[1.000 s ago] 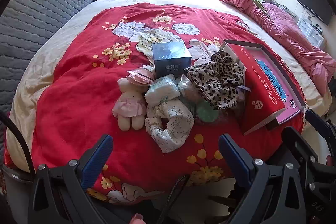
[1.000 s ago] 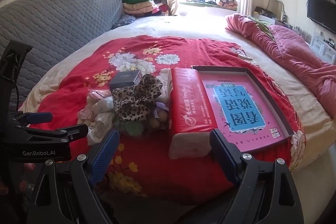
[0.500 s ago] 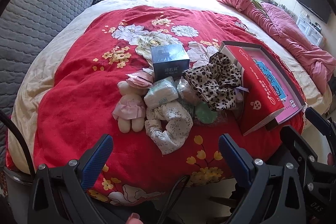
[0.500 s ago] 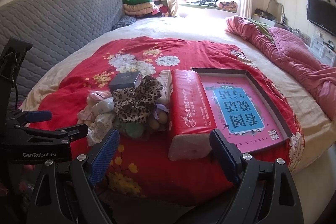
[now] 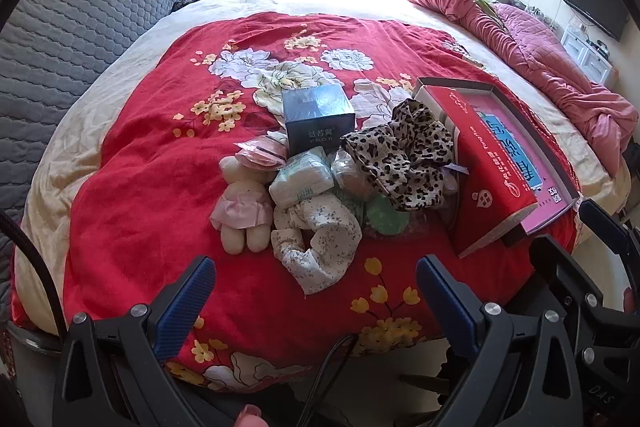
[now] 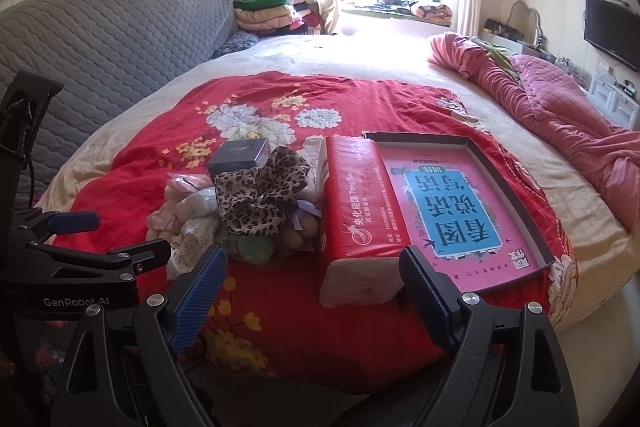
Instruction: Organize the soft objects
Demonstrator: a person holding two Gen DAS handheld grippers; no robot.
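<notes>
My left gripper (image 5: 314,297) hangs spread wide and empty above the near edge of the red floral blanket (image 5: 132,187). My right gripper (image 6: 314,285) is likewise spread, grasping nothing. At twelve o'clock from my left fingers lies the soft pile: floral cloth (image 5: 320,243), plush doll (image 5: 242,203) at eleven, leopard fabric (image 5: 400,159) at one. A red tissue pack (image 6: 356,211) leans against what may be a shallow box lid (image 6: 516,187).

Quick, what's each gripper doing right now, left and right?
Left gripper: open, holding nothing.
Right gripper: open, holding nothing.
</notes>
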